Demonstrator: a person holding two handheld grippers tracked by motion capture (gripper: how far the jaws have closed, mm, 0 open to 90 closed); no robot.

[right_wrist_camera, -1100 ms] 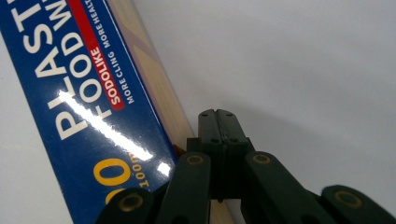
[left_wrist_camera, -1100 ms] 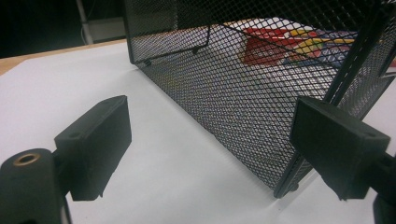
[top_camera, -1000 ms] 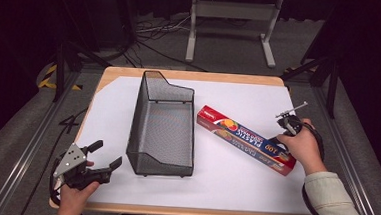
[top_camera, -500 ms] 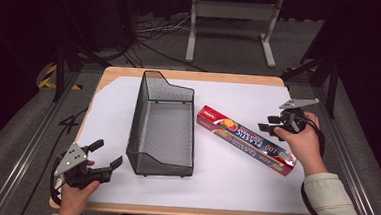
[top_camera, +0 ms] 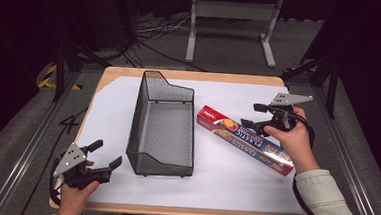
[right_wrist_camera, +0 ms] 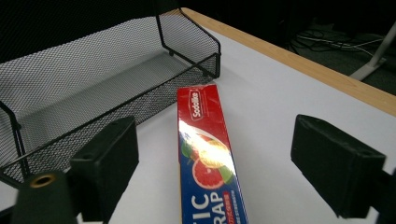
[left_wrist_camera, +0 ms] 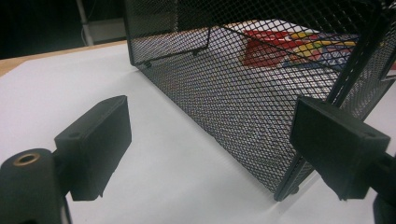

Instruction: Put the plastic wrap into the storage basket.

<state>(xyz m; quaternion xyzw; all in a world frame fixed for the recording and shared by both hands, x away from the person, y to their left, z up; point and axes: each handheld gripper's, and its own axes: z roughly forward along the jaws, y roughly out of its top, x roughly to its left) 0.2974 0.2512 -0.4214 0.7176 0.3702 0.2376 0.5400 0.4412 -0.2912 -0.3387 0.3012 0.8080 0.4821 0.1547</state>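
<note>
The right tongs (top_camera: 256, 116), jaws just spread wide, hover above the long red-and-blue plastic-wrap box (top_camera: 244, 139) lying flat below. The left tongs (top_camera: 105, 155), released, face the black wire-mesh basket (top_camera: 162, 126), probably to steady it.

The left hand (top_camera: 72, 198) comes in from the bottom left corner. It holds the left gripper (top_camera: 106, 155) low and level, pointing up and to the right. The two black jaws are far apart, and nothing is between them.

The right hand (top_camera: 292, 139) is at the right side, on a forearm in a light sleeve that comes up from the bottom right. It holds the right gripper (top_camera: 254, 115) lifted a little, pointing left. Its jaws have just been opening and now gape wide, with nothing pressed between the pads.
</note>
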